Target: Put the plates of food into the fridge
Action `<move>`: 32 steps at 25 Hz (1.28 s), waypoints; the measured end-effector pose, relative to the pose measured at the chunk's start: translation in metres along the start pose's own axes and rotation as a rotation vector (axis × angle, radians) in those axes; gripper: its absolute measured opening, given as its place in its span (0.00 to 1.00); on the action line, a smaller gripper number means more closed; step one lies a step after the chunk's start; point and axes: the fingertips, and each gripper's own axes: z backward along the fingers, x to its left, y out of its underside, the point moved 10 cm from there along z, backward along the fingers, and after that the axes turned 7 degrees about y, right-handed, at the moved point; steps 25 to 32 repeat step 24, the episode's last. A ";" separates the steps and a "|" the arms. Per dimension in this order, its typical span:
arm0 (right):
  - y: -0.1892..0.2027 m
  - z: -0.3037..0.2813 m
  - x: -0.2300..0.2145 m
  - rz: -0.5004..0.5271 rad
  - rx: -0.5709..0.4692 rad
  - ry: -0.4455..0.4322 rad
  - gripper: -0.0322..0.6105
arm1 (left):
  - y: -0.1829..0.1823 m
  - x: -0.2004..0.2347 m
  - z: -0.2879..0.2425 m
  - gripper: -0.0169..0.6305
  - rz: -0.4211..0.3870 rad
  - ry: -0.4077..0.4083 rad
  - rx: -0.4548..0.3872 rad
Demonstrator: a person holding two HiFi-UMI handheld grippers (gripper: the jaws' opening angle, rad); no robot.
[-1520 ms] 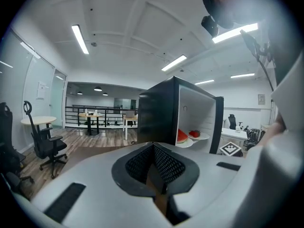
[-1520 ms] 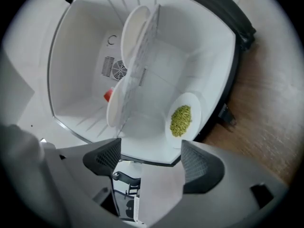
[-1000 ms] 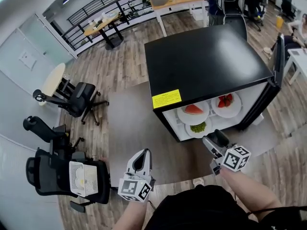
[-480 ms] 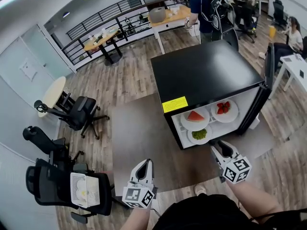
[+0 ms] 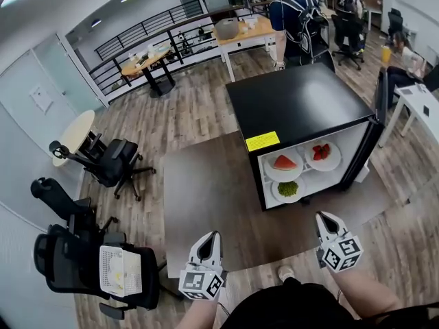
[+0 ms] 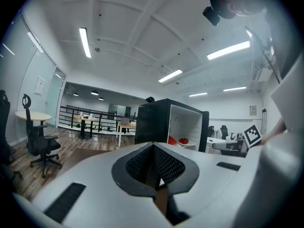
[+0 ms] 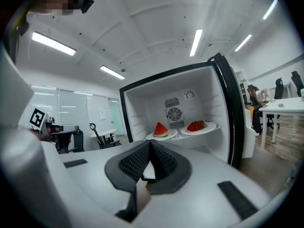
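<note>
White plates (image 5: 274,173), 3 in the fridge (image 5: 302,101), likely rigid, breakable, best pinched at the rim; left hand-held gripper (image 5: 209,238) together, right hand-held gripper (image 5: 324,218) just closed, both empty.

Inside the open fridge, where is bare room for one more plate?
The lower shelf looks bare to the right of the greens plate. Above it is crowded: the watermelon plate and the strawberry plate sit side by side.
</note>
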 end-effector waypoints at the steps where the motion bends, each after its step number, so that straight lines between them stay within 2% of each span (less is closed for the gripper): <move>1: 0.000 0.002 0.003 0.010 -0.005 0.001 0.06 | 0.001 0.000 0.003 0.03 0.002 -0.002 0.000; 9: 0.002 0.012 0.022 0.047 -0.030 -0.002 0.06 | 0.010 0.000 0.025 0.03 0.010 0.002 0.021; 19: -0.016 0.009 0.040 0.133 -0.096 -0.035 0.06 | 0.006 -0.001 0.023 0.03 -0.017 0.030 0.030; 32: -0.018 0.005 0.035 0.148 -0.107 -0.048 0.06 | 0.001 -0.006 0.017 0.03 -0.024 0.034 0.008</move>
